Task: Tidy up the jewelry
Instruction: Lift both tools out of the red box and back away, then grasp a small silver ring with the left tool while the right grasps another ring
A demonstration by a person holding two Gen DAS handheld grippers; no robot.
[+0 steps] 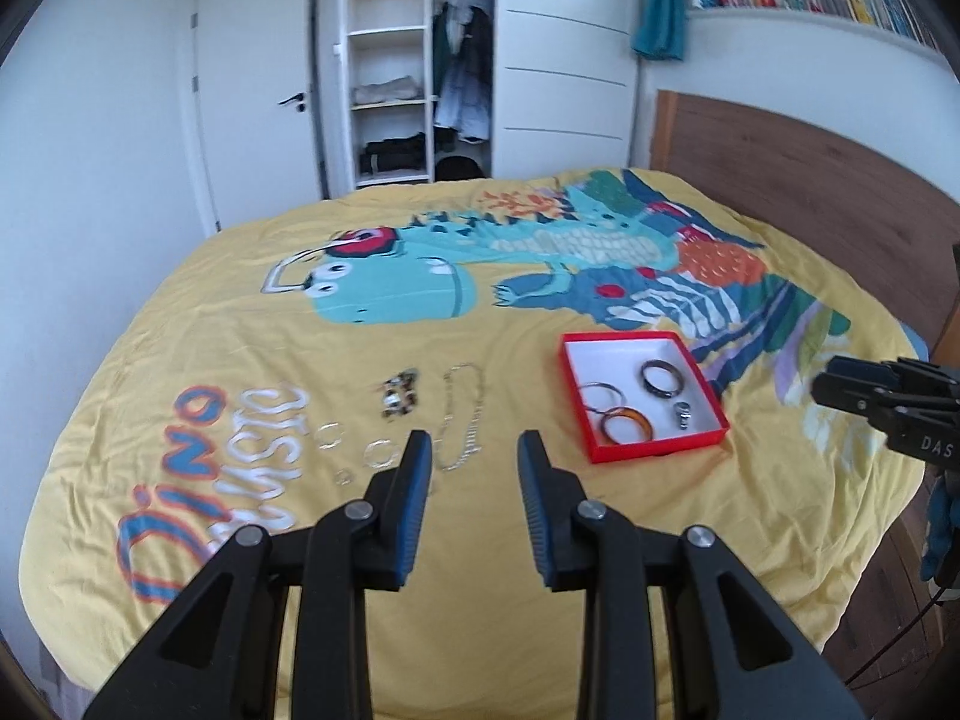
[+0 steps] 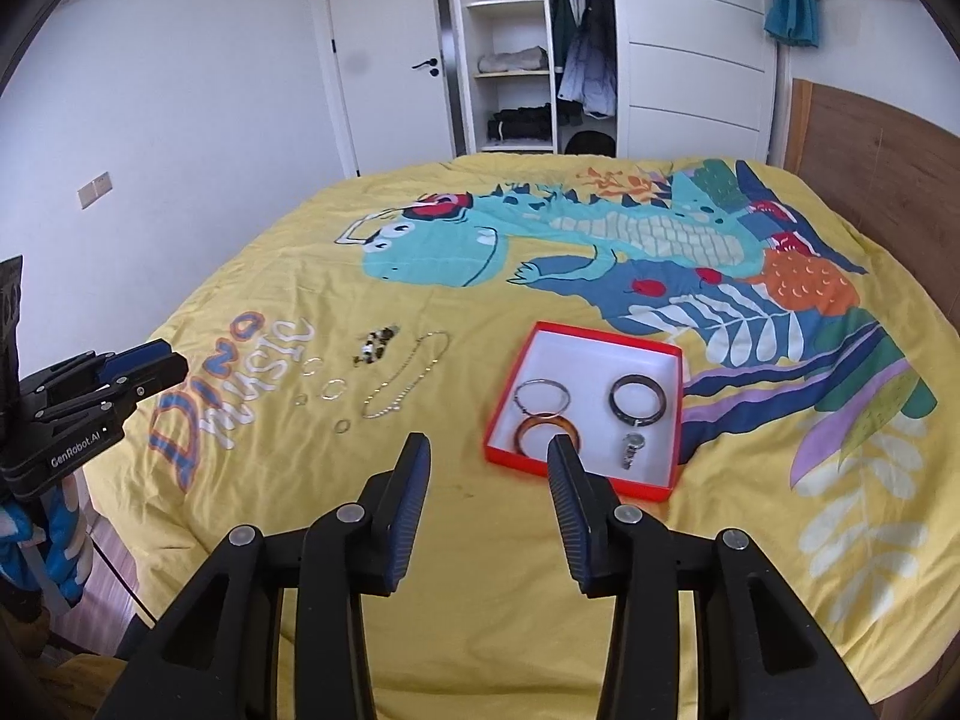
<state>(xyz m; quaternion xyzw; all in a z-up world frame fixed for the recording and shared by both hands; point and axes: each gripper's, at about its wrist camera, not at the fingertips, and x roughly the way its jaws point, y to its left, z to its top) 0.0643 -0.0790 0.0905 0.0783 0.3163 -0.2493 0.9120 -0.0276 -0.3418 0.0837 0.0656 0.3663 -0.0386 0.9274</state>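
Observation:
A red box with a white inside (image 1: 606, 347) (image 2: 600, 354) lies on the yellow bedspread. It holds a silver bangle (image 2: 541, 396), an amber bangle (image 2: 527, 429), a dark bangle (image 2: 637, 401) and a small silver piece (image 2: 631, 449). Left of the box lie a silver chain (image 1: 459, 420) (image 2: 405, 375), a dark beaded piece (image 1: 399, 397) (image 2: 375, 346) and several small rings (image 1: 381, 451) (image 2: 332, 389). My left gripper (image 1: 474, 444) is open and empty, above the chain's near end. My right gripper (image 2: 487, 447) is open and empty, just left of the box's near corner.
The bedspread (image 2: 540, 540) has a dinosaur print and covers the whole bed. A wooden headboard (image 1: 780, 180) stands at the right. An open wardrobe (image 2: 528, 48) and a door (image 2: 384, 60) are behind the bed. The bed's edge drops off at the left.

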